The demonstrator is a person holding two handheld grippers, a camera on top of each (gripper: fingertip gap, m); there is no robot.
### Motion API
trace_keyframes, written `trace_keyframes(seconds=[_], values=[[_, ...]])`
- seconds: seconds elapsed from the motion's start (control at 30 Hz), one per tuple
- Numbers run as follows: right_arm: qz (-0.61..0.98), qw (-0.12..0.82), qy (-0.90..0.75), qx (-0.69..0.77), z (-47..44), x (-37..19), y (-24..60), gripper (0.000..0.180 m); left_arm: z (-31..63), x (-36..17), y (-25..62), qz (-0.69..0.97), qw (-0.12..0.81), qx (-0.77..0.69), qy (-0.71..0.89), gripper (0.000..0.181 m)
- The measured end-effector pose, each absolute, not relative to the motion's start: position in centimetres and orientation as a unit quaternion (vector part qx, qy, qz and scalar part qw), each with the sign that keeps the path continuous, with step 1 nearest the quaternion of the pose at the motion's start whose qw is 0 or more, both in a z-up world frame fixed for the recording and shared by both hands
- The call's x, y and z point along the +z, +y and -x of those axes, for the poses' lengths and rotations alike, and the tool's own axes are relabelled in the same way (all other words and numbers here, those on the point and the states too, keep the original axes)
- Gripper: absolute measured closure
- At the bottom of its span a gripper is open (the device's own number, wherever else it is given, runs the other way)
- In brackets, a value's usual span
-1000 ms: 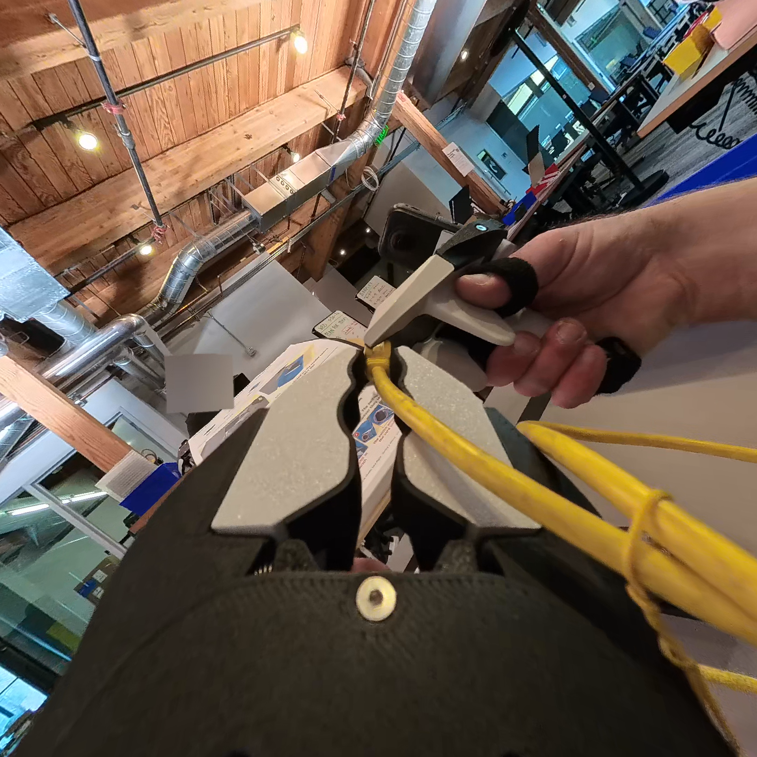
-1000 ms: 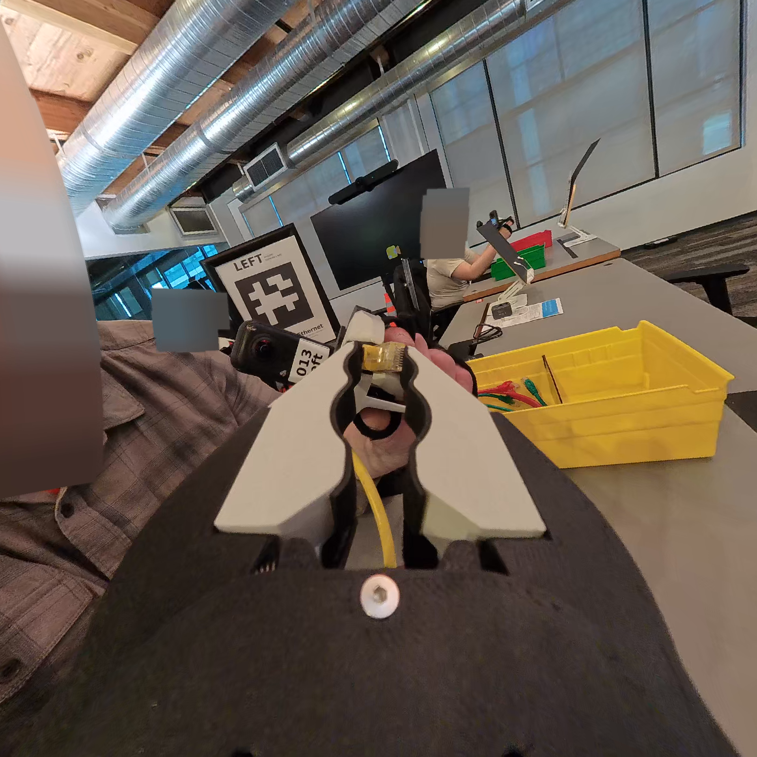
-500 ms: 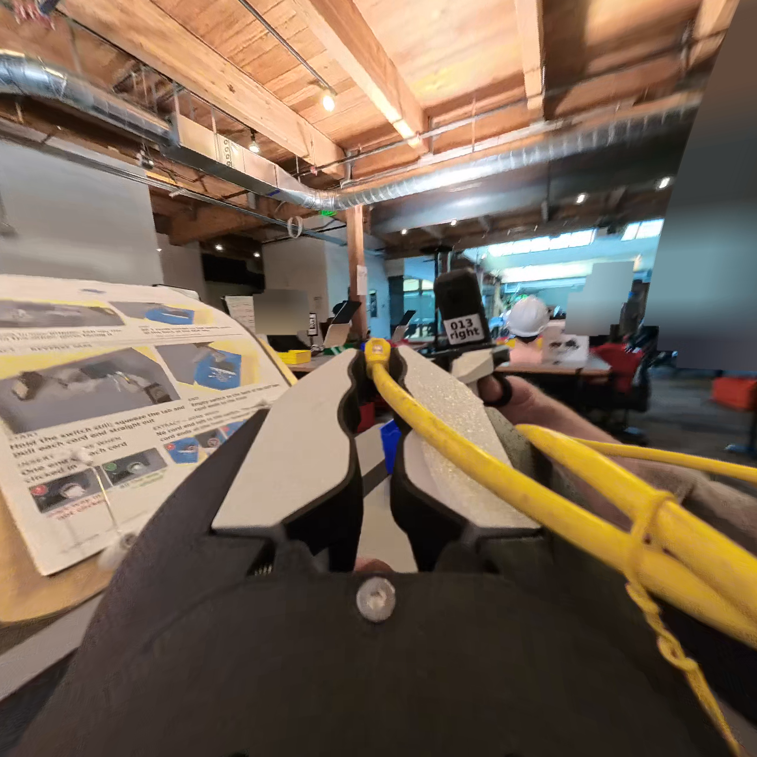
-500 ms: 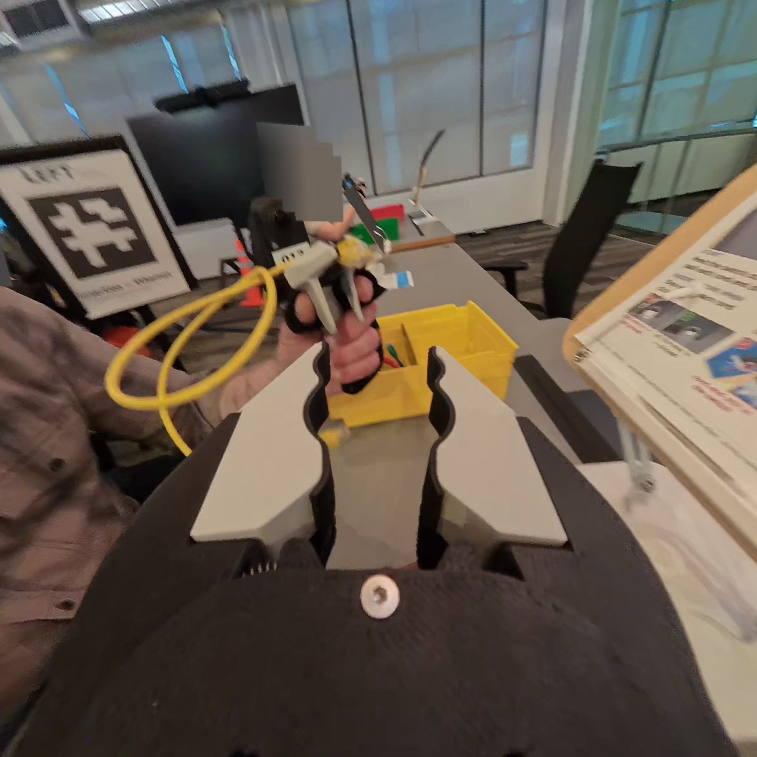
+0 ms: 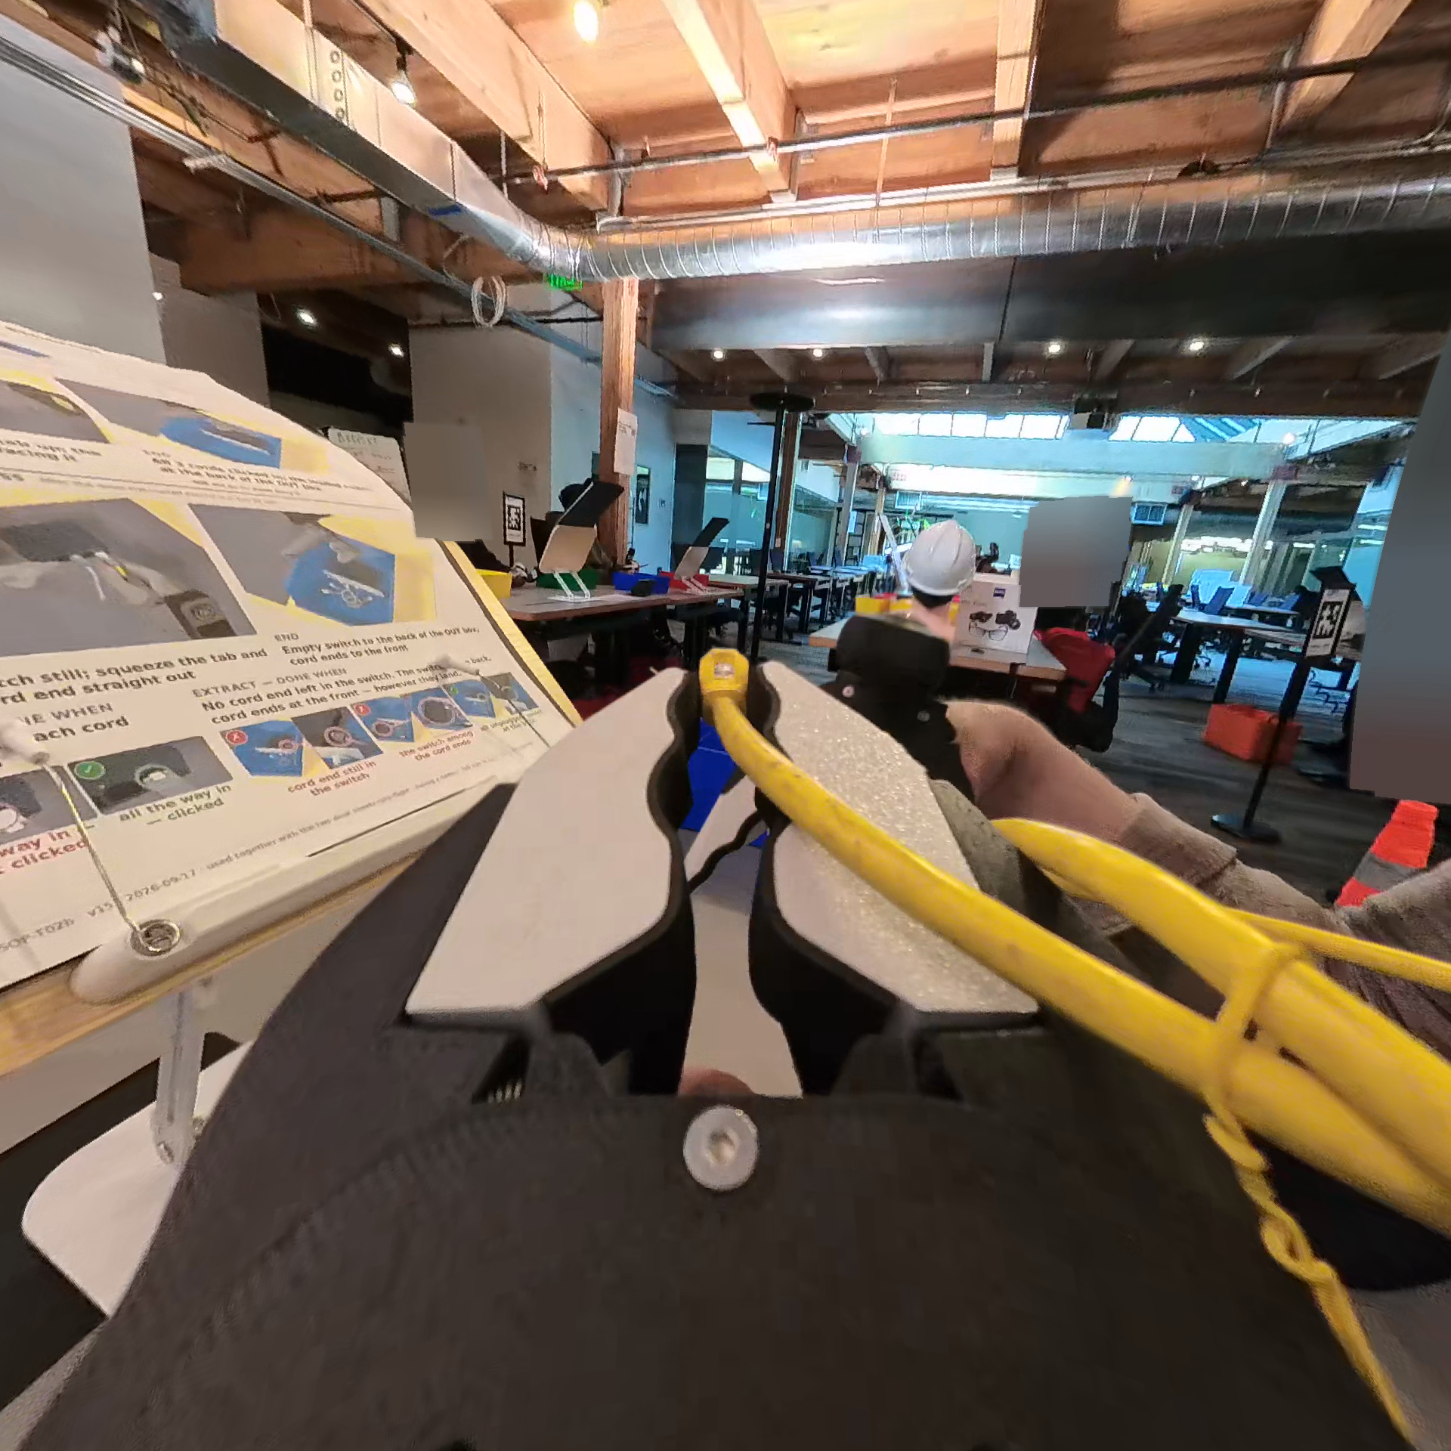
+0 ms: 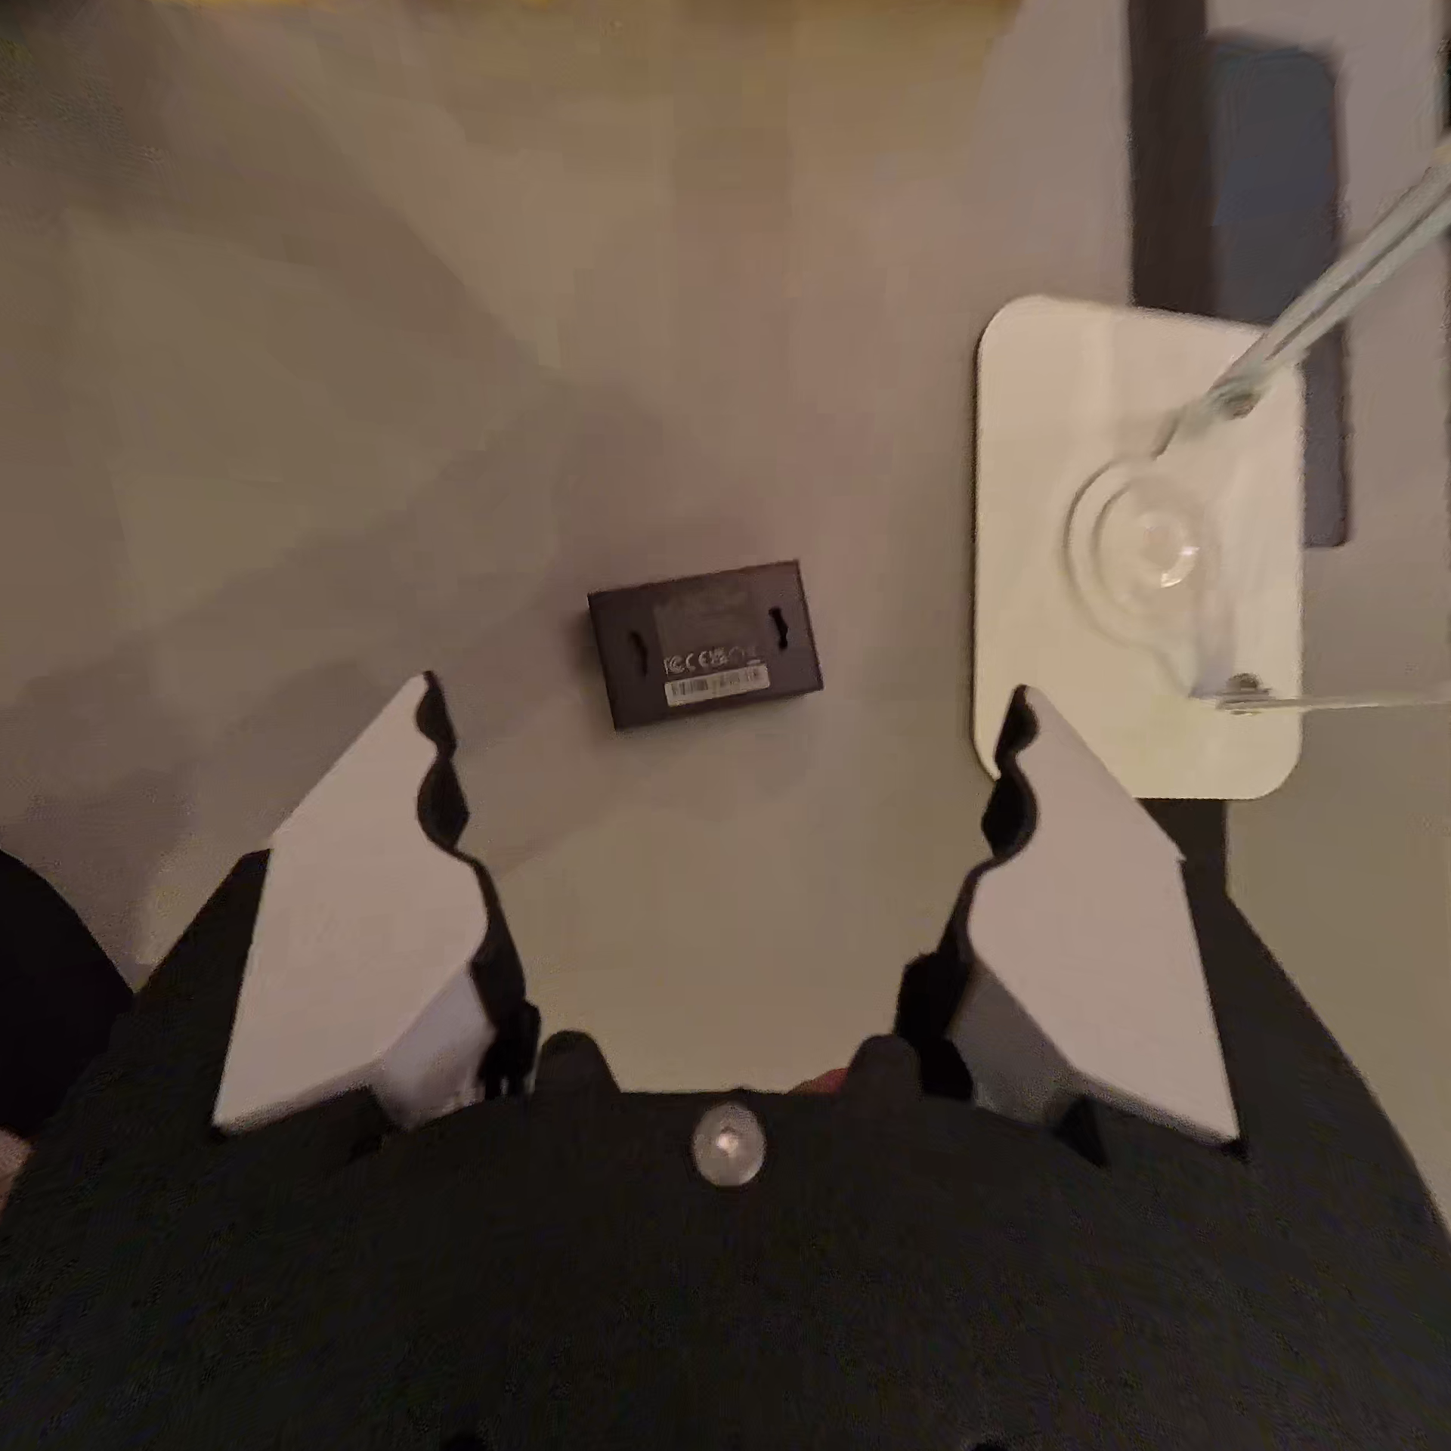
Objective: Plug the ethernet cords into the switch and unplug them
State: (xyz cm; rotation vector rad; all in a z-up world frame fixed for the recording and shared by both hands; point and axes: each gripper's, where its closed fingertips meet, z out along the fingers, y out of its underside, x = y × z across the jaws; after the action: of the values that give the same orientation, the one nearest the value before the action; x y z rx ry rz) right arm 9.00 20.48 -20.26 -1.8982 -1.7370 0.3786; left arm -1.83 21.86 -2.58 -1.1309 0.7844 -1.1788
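- The left gripper (image 5: 726, 683) pinches the yellow ethernet cord (image 5: 864, 848) at its plug, held up in the air.
- The right gripper (image 6: 726, 707) gapes wide above the dark switch (image 6: 704, 644).
- The switch lies alone on the grey table (image 6: 392, 392), beside a white stand base (image 6: 1021, 550).

switch (image 6: 704, 644) on table (image 6: 392, 392) | stand base (image 6: 1099, 471) right, seemingly apart

your left wrist view is bright and sharp, lit by round ceiling spotlights (image 5: 585, 16), edges bowed; your right wrist view is dim, softly blurred.
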Motion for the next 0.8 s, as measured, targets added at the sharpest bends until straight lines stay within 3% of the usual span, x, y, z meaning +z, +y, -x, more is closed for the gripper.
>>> trace_keyframes(seconds=[0.13,0.23,0.43,0.8], values=[[0.711,0.195,-0.667,0.112,-8.6,-24.9,20.6,0.034,1.7,-3.3,22.2,0.5,0.614,-0.498,0.352,0.169],[0.699,0.168,-0.687,0.109,-7.8,-27.4,20.6,0.041,2.1,-3.4,22.5,0.501,0.611,-0.503,0.35,0.169],[0.685,0.128,-0.711,0.097,-6.8,-30.5,20.7,0.074,2.3,-3.9,23.1,0.51,0.606,-0.499,0.352,0.169],[0.68,0.099,-0.721,0.09,-6.1,-31.1,20.1,0.071,1.7,-4.8,22.9,0.518,0.589,-0.491,0.38,0.169]])
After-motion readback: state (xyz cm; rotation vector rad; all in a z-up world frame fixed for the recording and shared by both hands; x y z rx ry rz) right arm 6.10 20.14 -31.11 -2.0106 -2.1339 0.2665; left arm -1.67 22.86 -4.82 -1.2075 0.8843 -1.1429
